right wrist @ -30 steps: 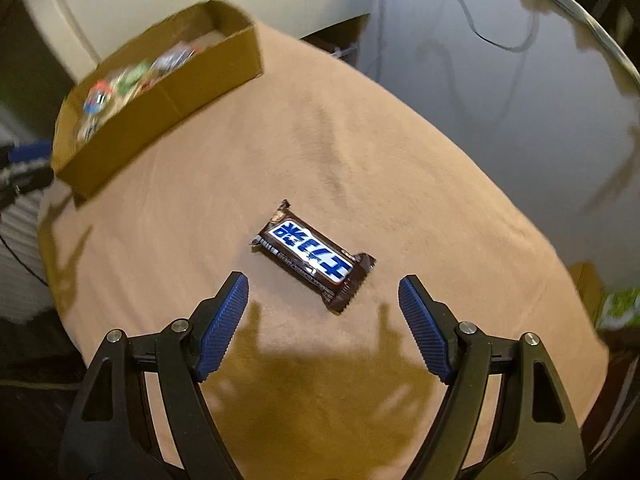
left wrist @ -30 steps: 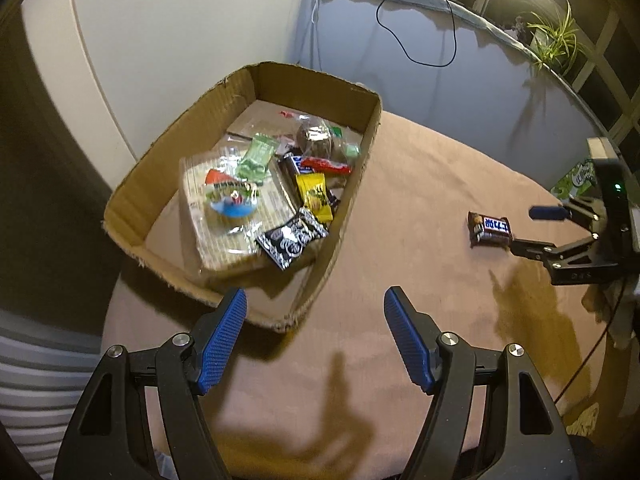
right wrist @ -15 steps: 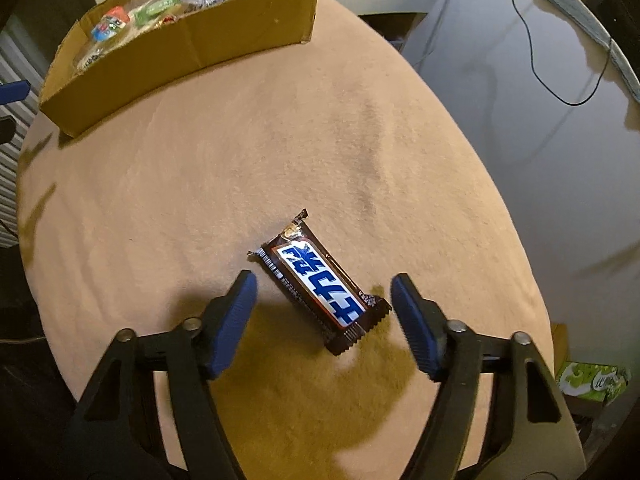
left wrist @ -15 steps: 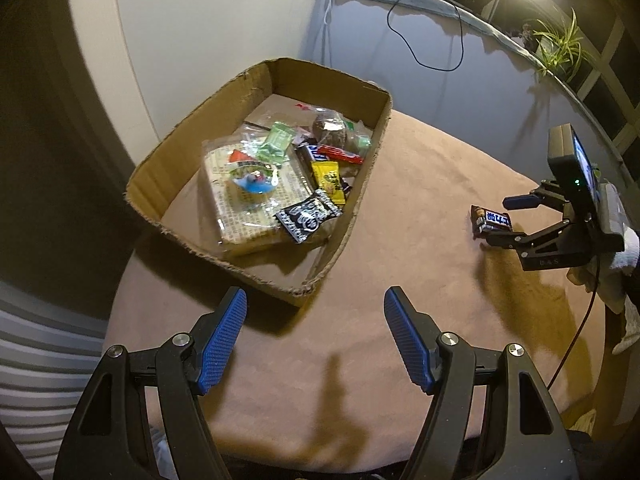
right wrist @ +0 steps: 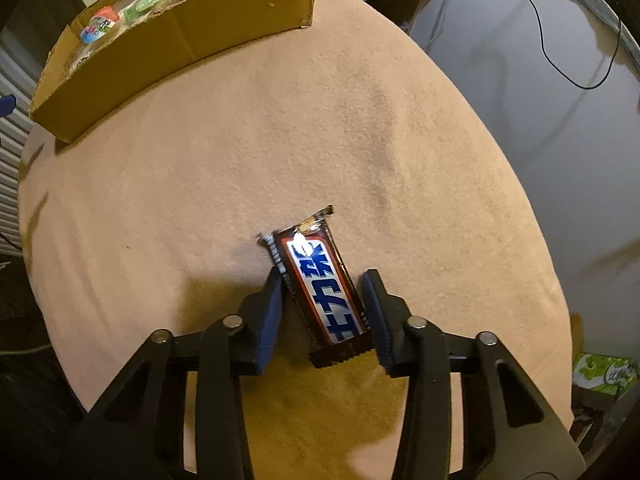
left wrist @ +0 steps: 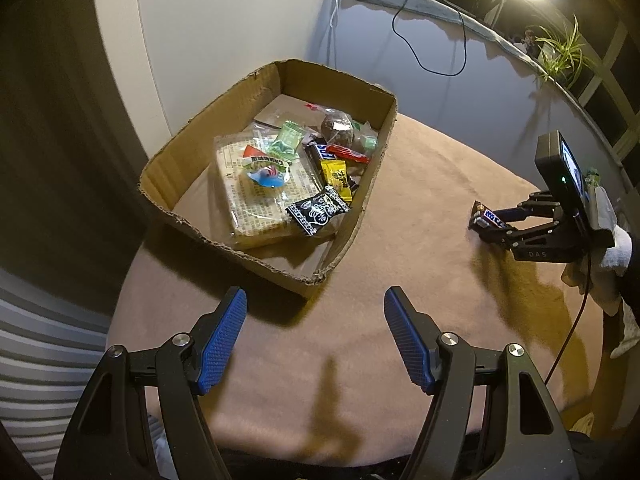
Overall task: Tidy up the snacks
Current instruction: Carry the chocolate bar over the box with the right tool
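Observation:
A brown chocolate bar with a blue and white label (right wrist: 322,288) lies on the tan tablecloth between the pads of my right gripper (right wrist: 324,312), which has closed in on both its sides. From the left wrist view, the bar (left wrist: 486,217) sits in the right gripper (left wrist: 490,224) at the table's right. A cardboard box (left wrist: 360,200) holds several wrapped snacks, among them a black packet (left wrist: 318,212) and a yellow one (left wrist: 338,176). My left gripper (left wrist: 316,340) is open and empty, short of the box's near corner.
The box also shows at the far left in the right wrist view (right wrist: 192,36). The round table's edge (right wrist: 532,216) drops off to the right. A black cable (left wrist: 436,40) lies on the grey surface behind. A potted plant (left wrist: 560,56) stands far right.
My right gripper moved forward over the chocolate bar and closed its pads onto it. My left gripper drew back from the box and stayed open.

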